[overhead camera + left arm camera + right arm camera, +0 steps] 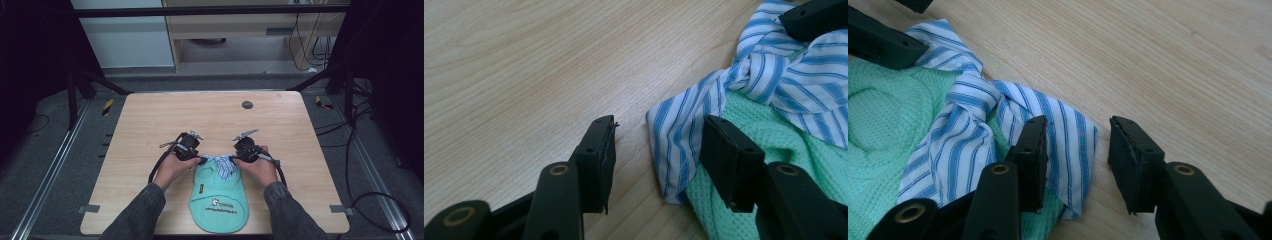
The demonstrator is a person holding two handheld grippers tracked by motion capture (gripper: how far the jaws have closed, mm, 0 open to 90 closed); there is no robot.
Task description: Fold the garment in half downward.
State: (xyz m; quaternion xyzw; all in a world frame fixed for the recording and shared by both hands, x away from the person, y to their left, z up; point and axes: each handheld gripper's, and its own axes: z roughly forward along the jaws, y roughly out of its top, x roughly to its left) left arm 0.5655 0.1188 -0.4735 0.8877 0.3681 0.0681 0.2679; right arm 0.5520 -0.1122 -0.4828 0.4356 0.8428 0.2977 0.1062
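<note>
A mint-green small garment [220, 200] with dark printed lettering lies flat near the table's front edge. It has a blue-and-white striped collar [220, 161] knotted like a tie. My left gripper [200, 160] is low at the collar's left tip. In the left gripper view its jaws [659, 155] stand apart with the striped tip [669, 145] between them, unpressed. My right gripper [235, 158] is at the collar's right tip. In the right gripper view it [1075, 160] is open over the striped corner [1068, 145], one pad above the cloth and the other above bare wood.
The wooden table [210, 115] has bare surface behind and beside the garment. A small dark round disc [247, 105] sits near its far edge. Black frame bars flank the table. Cables [380, 200] lie on the floor to the right.
</note>
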